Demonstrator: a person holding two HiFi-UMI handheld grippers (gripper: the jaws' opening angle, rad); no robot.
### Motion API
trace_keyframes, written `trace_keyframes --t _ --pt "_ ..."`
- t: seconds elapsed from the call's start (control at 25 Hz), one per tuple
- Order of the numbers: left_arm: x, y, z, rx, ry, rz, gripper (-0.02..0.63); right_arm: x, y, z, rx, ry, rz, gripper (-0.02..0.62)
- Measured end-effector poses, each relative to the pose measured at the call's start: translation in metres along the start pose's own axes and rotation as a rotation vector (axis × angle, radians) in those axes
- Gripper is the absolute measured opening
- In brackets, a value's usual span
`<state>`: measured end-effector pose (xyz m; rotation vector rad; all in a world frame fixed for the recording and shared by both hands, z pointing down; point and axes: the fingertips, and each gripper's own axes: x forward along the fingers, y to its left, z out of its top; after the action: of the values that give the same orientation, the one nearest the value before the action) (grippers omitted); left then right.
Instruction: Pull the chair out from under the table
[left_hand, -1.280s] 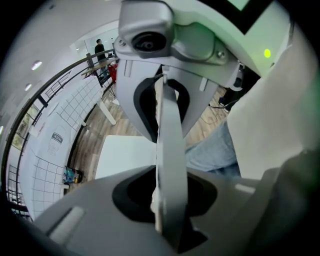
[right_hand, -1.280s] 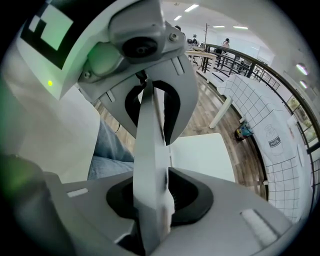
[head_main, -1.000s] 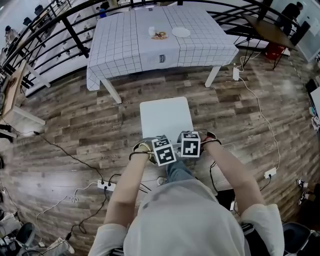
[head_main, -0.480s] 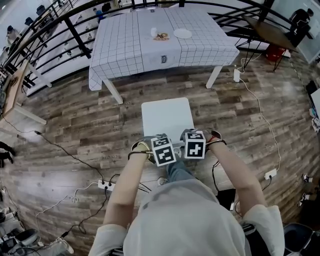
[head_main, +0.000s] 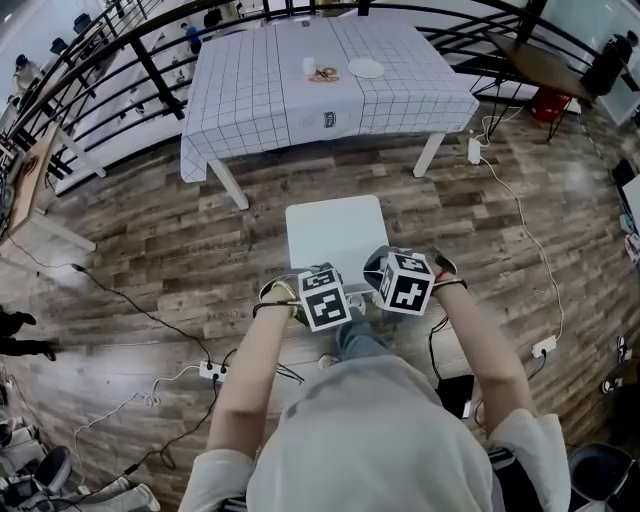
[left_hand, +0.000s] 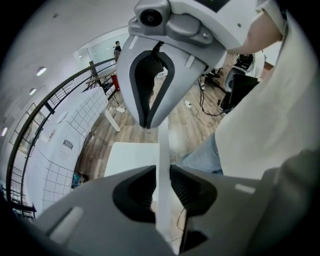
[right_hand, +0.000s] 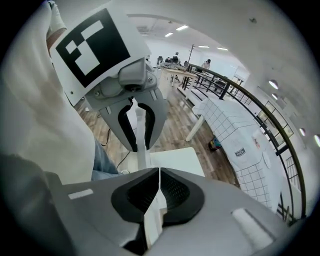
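We hold both forearms stretched forward and down, the grippers side by side and pointing steeply down over the near edge of the chair (head_main: 335, 232). Our left gripper (left_hand: 162, 187) pinches the thin white chair back (left_hand: 163, 150) between its pads. Our right gripper (right_hand: 158, 192) has its jaws pressed together with nothing between them, and the chair back's edge shows just under them. The chair stands on the wooden floor (head_main: 150, 220), clear of the table (head_main: 250, 100) with the checked cloth, between it and us.

Compared with a second ago, the right gripper has come up off the chair back, tilted its marker cube, and its jaws have just been closing. The left gripper keeps its grip. The chair sits as far from the table as before.
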<state>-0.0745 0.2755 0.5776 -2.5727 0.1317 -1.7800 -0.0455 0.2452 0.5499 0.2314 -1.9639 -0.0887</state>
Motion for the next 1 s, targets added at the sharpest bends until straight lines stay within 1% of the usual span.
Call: trace_keyframes --t 0.08,0.16,0.4,0.56,0.68,0.8,0.92,1.0 --pt "-0.004 0.001 0.003 -0.023 -0.032 0.017 0.081 -0.003 -0.003 0.001 0.004 -0.003 -0.019 0.0" --pt "-0.011 0.007 0.01 -0.061 -0.09 0.06 0.011 -0.004 -0.003 0.002 0.011 -0.011 -0.022 0.0" --pt "-0.035 0.027 0.019 -0.177 -0.23 0.141 0.011 -0.003 -0.001 0.011 0.059 -0.065 -0.043 0.0" --pt "-0.048 0.038 0.021 -0.292 -0.336 0.187 0.011 -0.009 -0.009 0.021 0.152 -0.147 -0.09 0.0" --pt "-0.054 0.049 0.021 -0.419 -0.425 0.22 0.011 -0.013 -0.018 0.028 0.237 -0.219 -0.131 -0.001" --pt "-0.062 0.059 0.018 -0.536 -0.513 0.267 0.011 -0.02 -0.029 0.032 0.331 -0.287 -0.191 0.0" --pt "-0.074 0.066 0.018 -0.623 -0.605 0.316 0.011 -0.031 -0.039 0.038 0.419 -0.378 -0.253 0.0" --pt "-0.082 0.072 0.017 -0.68 -0.658 0.357 0.011 -0.038 -0.043 0.042 0.474 -0.436 -0.274 -0.002"
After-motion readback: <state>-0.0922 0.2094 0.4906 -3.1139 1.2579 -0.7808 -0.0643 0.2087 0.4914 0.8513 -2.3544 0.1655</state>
